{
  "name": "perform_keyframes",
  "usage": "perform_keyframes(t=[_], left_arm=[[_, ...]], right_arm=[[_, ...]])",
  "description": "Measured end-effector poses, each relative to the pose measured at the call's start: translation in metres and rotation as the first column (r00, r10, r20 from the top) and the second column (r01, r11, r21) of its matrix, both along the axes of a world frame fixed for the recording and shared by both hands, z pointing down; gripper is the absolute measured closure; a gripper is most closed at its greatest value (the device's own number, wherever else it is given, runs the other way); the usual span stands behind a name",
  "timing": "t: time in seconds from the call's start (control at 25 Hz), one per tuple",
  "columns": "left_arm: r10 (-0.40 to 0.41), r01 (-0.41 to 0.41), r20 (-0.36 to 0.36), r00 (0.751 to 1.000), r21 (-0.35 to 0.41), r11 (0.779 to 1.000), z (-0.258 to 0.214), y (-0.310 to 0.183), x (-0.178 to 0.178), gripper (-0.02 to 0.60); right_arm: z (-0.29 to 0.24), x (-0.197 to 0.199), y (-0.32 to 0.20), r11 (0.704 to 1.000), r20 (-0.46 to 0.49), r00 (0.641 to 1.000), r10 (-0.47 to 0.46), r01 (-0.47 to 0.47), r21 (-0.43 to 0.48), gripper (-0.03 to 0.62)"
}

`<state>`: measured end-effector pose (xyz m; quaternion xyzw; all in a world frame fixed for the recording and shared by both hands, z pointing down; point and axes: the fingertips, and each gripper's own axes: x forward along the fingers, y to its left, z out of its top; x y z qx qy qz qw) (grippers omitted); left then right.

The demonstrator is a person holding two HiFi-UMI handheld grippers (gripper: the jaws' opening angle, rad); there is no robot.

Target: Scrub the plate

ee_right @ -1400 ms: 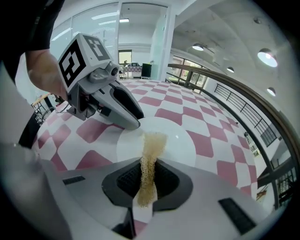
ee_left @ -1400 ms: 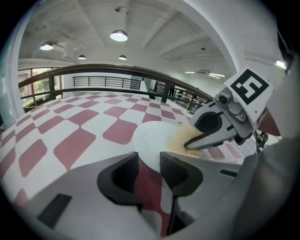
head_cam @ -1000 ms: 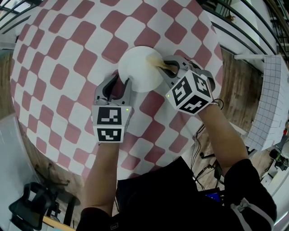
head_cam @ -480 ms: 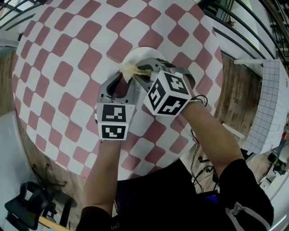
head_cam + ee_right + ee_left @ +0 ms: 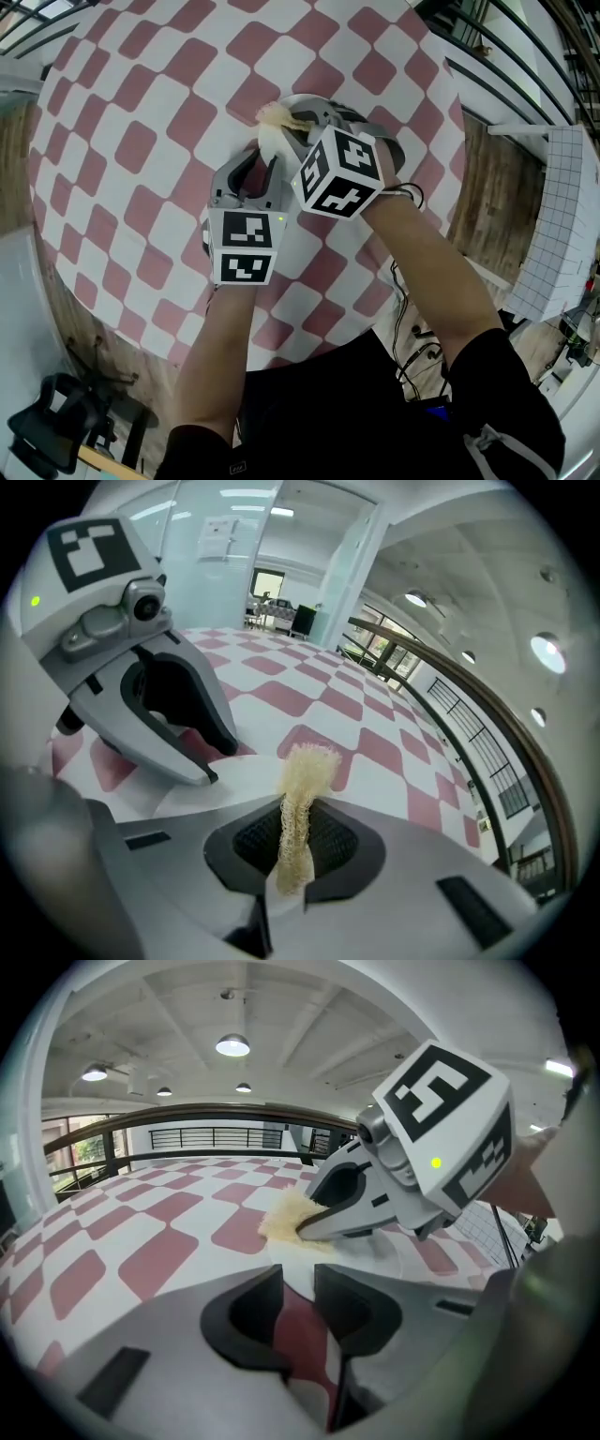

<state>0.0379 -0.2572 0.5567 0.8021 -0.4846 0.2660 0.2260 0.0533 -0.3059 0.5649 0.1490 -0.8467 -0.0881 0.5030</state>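
table (image 5: 141, 141): plate (image 5: 234, 778) beneath right gripper (image 5: 295, 844)'s loofah (image 5: 306, 769)

Black shirt (image 5: 328, 403); grey, marker-cubed left gripper (image 5: 255, 167)

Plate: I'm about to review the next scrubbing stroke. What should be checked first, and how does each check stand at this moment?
1. Scrubber gripped: the right gripper has its jaws shut on it. Ok.
2. Scrubber on the plate: its tuft rests at the plate's far edge. Ok.
3. Plate steadied: the left gripper has the near rim between its jaws, which are closing but not yet pressing. Not ok.
4. Plate lying on the table: ok.
5. Grippers apart from each other: close together over the plate, touching or not. Cannot tell.
6. Dirt left on the plate: cannot tell.
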Motion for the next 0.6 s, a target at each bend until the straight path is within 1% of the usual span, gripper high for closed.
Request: perform_keyframes(t=[0.08,0.24,0.48,0.6], left_arm=[[-0.008,0.008,-0.006,1.0,-0.002,1.0,0.0,-0.001,-0.001,0.474],[-0.027,0.027,-0.011,1.0,-0.004,1.0,0.0,-0.003,-0.002,0.471],[-0.025,0.024,-0.006,1.0,-0.005,1.0,0.0,-0.003,-0.002,0.469],[-0.026,0.026,-0.002,1.0,0.001,1.0,0.0,-0.003,-0.002,0.468]], right_arm=[[0.0,0.008,-0.002,1.0,-0.005,1.0,0.015,-0.015,0.006,0.549],[-0.001,0.022,-0.001,0.997,0.032,0.997,0.069,-0.068,-0.022,0.549],[-0.001,0.034,0.004,0.994,0.054,0.993,0.102,-0.1,-0.036,0.549],[-0.001,0.048,0.0,0.988,0.055,0.988,0.147,-0.144,-0.047,0.549]])
